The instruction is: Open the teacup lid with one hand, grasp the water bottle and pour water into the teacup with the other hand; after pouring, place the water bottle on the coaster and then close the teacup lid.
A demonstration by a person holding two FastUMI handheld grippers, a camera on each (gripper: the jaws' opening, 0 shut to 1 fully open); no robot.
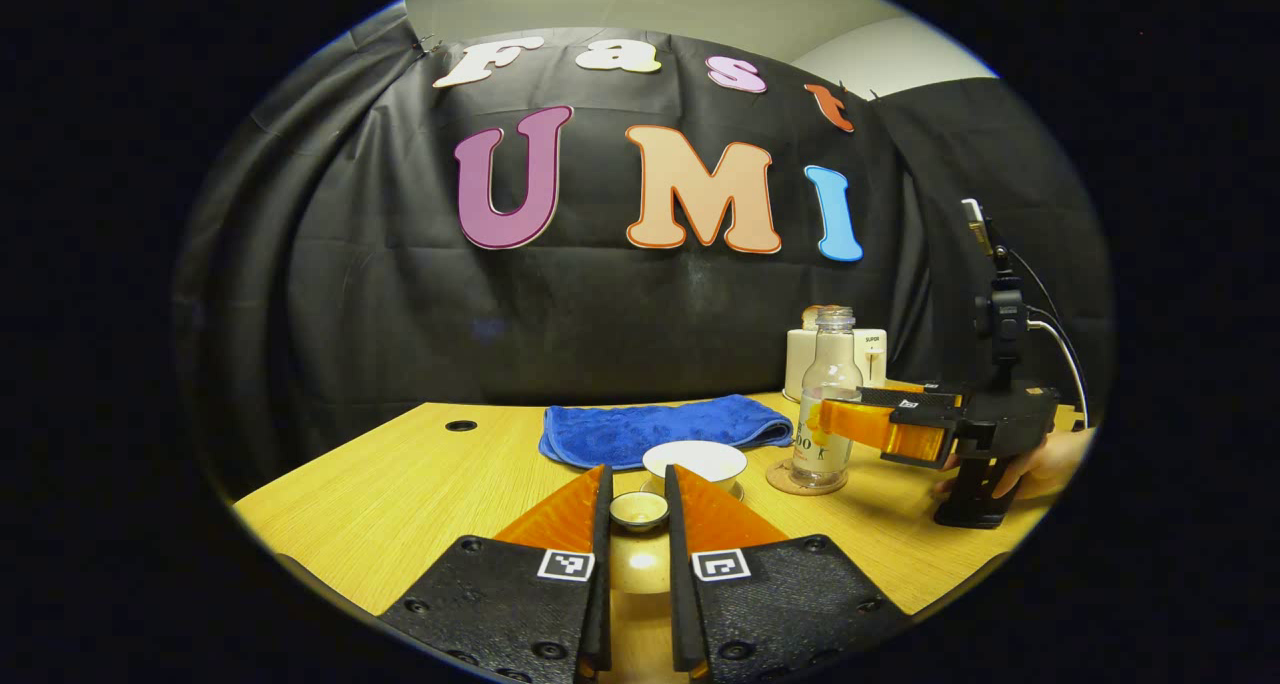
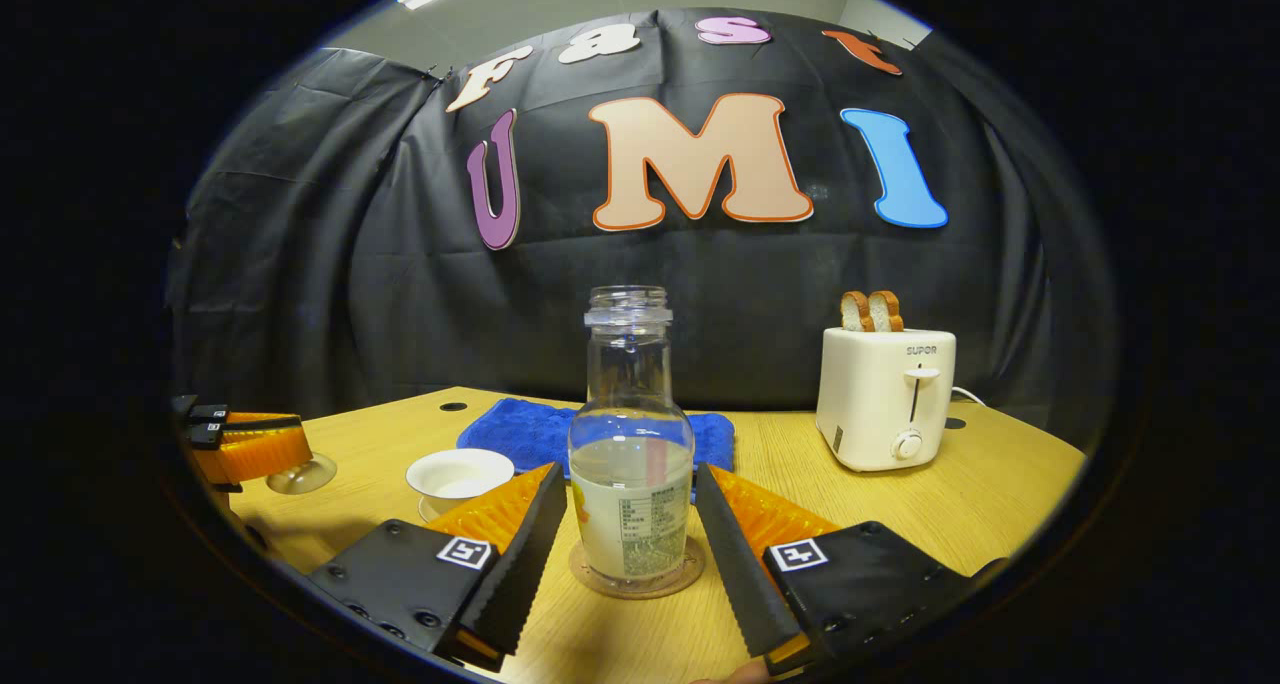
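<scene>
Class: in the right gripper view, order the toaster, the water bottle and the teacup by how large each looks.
1. Water bottle, though it stands nearest the camera, so this ranking is unsure.
2. Toaster, farther back.
3. Teacup, clearly smallest.

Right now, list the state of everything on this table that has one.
Teacup: uncovered.
Teacup lid: off, gripped by left gripper.
Water bottle: uncapped, part full, upright on coaster.
Right gripper: open, astride water bottle.
Toaster: two slices up.
</scene>
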